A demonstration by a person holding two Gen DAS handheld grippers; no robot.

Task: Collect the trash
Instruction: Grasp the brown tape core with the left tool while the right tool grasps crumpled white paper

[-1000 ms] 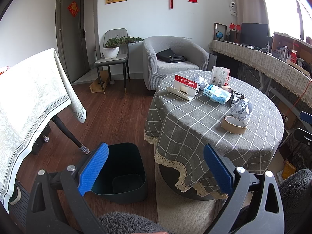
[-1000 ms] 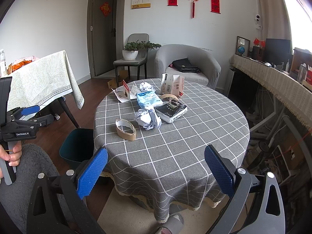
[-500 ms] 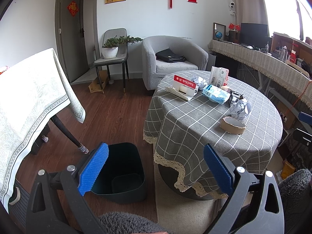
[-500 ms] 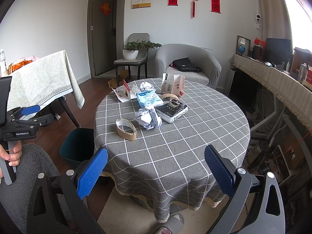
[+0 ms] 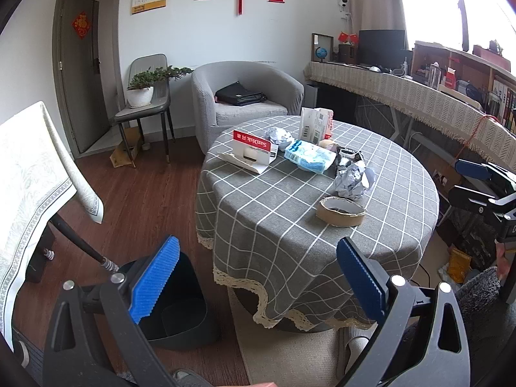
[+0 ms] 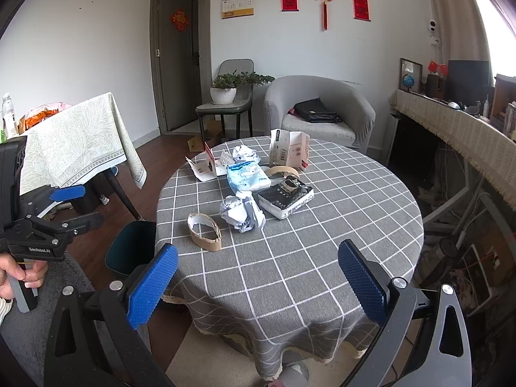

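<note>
- Left claw (image 5: 256, 269): jaws wide, nothing held, short of the tabletop (image 5: 258, 213) edge.
- Bin (image 5: 180, 309): on the floor just below-left of the left claw; what showed of its inside looked bare, so likely nothing collected yet.
- Cardboard tape ring (image 6: 204, 232): on the tabletop, ahead-left of the right claw, nearest piece.
- Crumpled paper ball (image 6: 243, 213): just beyond the ring.
- Wrappers, packets and small boxes (image 6: 248, 177): clustered farther ahead, all uncollected.
- Right claw (image 6: 258, 274): jaws wide, empty, over the near tabletop edge.
</note>
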